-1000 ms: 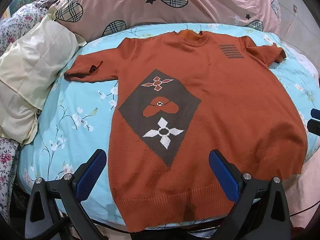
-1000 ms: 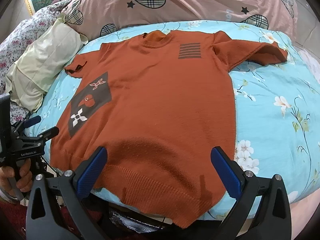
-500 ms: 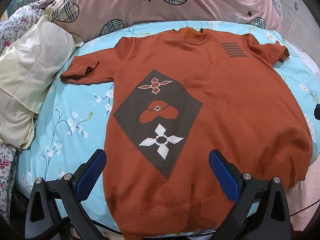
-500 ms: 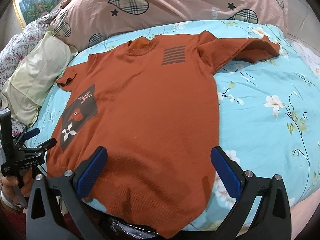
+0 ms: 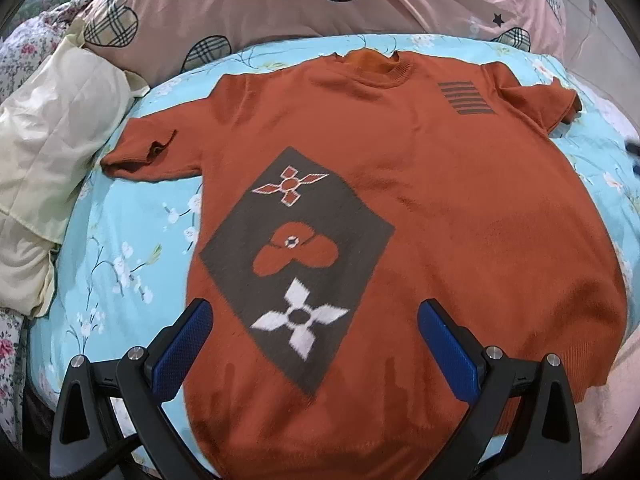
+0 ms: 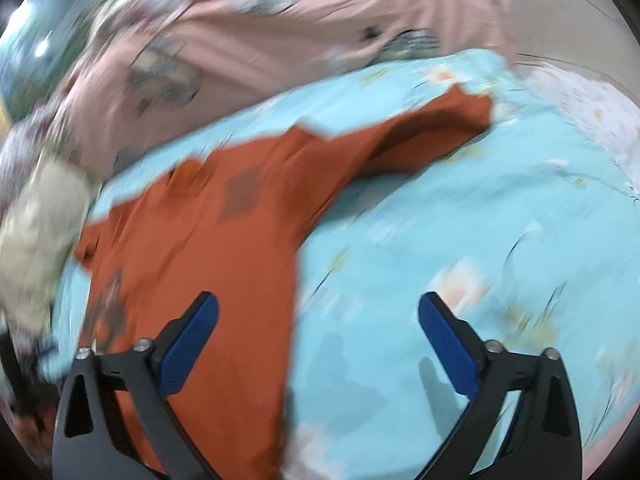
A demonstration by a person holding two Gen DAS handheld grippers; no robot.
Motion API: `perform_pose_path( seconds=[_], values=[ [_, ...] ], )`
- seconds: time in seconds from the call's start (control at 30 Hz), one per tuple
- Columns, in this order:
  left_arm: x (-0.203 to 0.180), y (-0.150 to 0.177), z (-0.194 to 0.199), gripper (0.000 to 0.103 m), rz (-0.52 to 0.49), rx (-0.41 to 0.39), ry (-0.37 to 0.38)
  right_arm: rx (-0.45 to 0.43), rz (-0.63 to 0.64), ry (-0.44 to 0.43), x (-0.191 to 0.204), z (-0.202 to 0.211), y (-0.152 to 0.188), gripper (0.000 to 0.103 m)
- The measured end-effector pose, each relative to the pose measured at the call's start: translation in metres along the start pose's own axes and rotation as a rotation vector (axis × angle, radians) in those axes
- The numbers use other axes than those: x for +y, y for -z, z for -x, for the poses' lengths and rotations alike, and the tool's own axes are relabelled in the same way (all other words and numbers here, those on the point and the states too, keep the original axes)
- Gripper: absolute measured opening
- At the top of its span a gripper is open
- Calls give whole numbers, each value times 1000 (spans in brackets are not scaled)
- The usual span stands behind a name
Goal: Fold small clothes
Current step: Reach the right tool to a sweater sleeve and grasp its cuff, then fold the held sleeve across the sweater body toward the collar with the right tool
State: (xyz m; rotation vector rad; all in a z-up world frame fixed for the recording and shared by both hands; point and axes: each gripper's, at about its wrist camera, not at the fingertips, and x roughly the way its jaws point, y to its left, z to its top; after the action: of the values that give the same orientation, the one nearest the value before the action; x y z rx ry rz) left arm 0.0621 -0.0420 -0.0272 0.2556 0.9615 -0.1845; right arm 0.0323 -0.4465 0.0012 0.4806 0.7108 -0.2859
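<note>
Sweater [image 5: 460, 208] flat, collar away, hem near; both grippers [image 5: 314, 334] [image 6: 318, 330] wide, right closing, empty.

My right gripper [image 6: 318, 338] has swung off to the right — the sweater's [image 6: 208, 248] side edge now runs between my jaws, which are closing with nothing held, and its view is smeared with blur. My left gripper [image 5: 314, 344] has crept forward over the sweater [image 5: 460, 208] — the white flower [image 5: 299, 318] now lies between my blue fingers [image 5: 182, 350]
</note>
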Motion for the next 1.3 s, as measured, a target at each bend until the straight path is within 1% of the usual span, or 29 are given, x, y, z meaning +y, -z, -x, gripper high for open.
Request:
perform_pose_path(
  seconds=[0.07, 0.17, 0.23, 0.3, 0.37, 0.47, 0.53, 0.57, 0.6, 0.63, 0.67, 0.7, 0.73, 0.77, 0.8, 0.83, 0.87, 0.97, 1.03, 1.1, 1.2, 1.3],
  values=[
    [-5, -4, -5, 102, -2, 7, 8, -24, -75, 47, -31, -13, -28, 68],
    [-13, -7, -12, 102, -10, 16, 11, -47, -188, 62, -75, -40, -65, 62],
    [-18, -10, -17, 102, -19, 25, 14, -59, -241, 57, -96, -58, -85, 59],
    [-22, -12, -22, 102, -30, 34, 15, -74, -272, 54, -113, -74, -105, 59],
    [-26, -14, -27, 102, -39, 46, 14, -86, -300, 69, -126, -89, -121, 59],
    [-32, -16, -36, 102, -49, 68, 15, -114, -352, 83, -159, -114, -145, 59],
    [-35, -17, -40, 102, -49, 77, 15, -109, -360, 126, -175, -130, -155, 59],
    [-36, -18, -44, 102, -51, 84, 16, -108, -370, 127, -183, -139, -159, 59],
    [-37, -19, -45, 102, -52, 86, 16, -103, -398, 96, -194, -148, -162, 59],
    [-38, -19, -48, 102, -54, 90, 15, -86, -417, 83, -200, -157, -164, 59],
    [-39, -20, -50, 102, -56, 93, 14, -65, -421, 85, -204, -165, -165, 59],
    [-39, -21, -54, 102, -56, 101, 13, -63, -401, 85, -203, -171, -167, 59],
    [-39, -22, -57, 102, -55, 108, 14, -69, -375, 85, -199, -173, -168, 57],
    [-39, -22, -59, 102, -54, 112, 15, -68, -351, 80, -195, -174, -170, 39],
    [-39, -23, -62, 102, -50, 117, 17, -60, -342, 54, -192, -175, -172, 23],
    [-38, -25, -64, 102, -48, 120, 20, -61, -343, 31, -189, -173, -173, 10],
    [-37, -26, -66, 102, -43, 120, 27, -78, -337, 19, -182, -168, -173, 10],
    [-35, -30, -67, 102, -33, 109, 40, -125, -274, -69, -148, -144, -177, 9],
    [-32, -32, -66, 102, -25, 99, 49, -127, -228, -133, -108, -128, -174, 9],
    [-28, -33, -65, 102, -10, 88, 62, -104, -200, -184, -71, -121, -167, 9],
    [-21, -32, -62, 102, 22, 78, 86, -51, -150, -334, 7, -120, -145, 9],
    [-13, -30, -54, 102, 44, 60, 97, 20, -129, -453, 73, -136, -119, 9]
  ],
)
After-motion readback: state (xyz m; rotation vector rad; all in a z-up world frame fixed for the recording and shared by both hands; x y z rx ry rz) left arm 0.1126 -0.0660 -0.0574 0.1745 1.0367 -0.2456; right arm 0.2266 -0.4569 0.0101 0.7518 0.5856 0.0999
